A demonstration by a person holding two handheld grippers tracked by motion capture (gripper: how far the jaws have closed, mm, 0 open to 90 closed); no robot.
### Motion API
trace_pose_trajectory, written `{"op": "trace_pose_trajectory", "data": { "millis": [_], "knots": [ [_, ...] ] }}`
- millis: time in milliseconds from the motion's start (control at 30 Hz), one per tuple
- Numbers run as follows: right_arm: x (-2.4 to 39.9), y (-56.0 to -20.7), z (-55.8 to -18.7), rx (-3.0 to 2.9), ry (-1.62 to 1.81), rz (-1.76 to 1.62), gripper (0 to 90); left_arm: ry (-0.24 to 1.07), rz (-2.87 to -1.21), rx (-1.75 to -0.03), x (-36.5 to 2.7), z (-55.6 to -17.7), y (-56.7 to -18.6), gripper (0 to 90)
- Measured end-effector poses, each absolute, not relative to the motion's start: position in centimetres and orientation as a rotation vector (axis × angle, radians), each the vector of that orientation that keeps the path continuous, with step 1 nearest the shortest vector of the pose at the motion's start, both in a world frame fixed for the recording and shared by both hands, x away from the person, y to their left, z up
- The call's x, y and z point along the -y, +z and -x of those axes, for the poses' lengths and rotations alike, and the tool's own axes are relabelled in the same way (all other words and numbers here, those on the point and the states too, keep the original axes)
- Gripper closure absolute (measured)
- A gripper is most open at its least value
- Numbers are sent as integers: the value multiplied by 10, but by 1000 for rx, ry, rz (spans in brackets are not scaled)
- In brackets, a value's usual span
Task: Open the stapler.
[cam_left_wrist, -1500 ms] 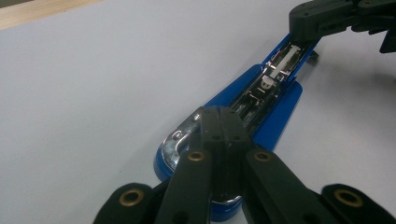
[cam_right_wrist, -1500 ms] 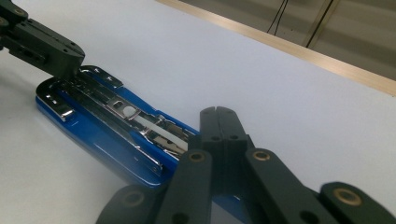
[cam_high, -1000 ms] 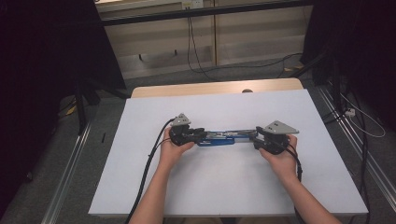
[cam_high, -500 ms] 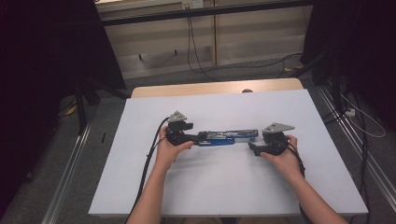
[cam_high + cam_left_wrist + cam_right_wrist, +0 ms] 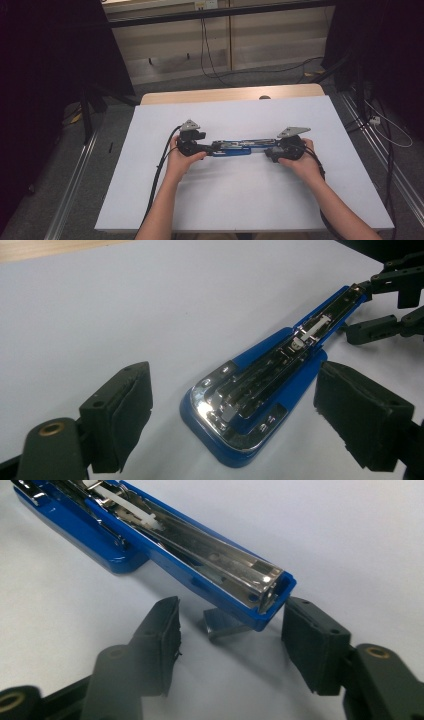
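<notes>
A blue stapler lies swung open flat on the white table top, metal insides facing up. My left gripper is at its left end. In the left gripper view the stapler's rounded blue end lies between the open jaws of my left gripper, and neither pad touches it. My right gripper is at the other end. Its view shows the stapler's square tip between the spread jaws of my right gripper. A small metal strip of staples lies on the table under that tip.
The right gripper's jaws show at the stapler's far end in the left gripper view. A wooden strip edges the table's far side. Cables run over the floor behind it, and metal rails flank the table.
Both hands have shifted slightly to the left along the stapler. The stapler lies where it was.
</notes>
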State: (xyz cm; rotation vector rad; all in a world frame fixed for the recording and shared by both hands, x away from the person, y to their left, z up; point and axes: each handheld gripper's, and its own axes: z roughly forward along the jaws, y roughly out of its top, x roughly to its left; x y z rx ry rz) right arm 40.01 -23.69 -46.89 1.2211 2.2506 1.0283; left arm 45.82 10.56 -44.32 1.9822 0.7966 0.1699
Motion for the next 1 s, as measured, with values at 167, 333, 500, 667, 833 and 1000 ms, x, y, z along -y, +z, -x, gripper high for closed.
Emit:
{"op": "trace_pose_trajectory", "data": {
  "millis": [167, 333, 500, 667, 833, 1000],
  "knots": [
    [237, -469, -400, -2266, 1050, -1195, 526, 175, -1976, -799, -106, -458, -443, 160],
    [241, -469, -401, -2257, 1066, -1213, 643, 185, -1983, -797, -107, -459, -442, 160],
    [241, -469, -401, -2262, 1067, -1204, 681, 189, -1991, -799, -108, -459, -442, 160],
    [241, -469, -401, -2262, 1069, -1206, 682, 192, -1991, -800, -109, -459, -441, 160],
    [243, -468, -398, -2266, 1070, -1199, 681, 196, -1997, -802, -110, -459, -441, 157],
    [248, -468, -387, -2284, 1069, -1184, 682, 199, -2002, -806, -111, -458, -440, 152]
  ]
}}
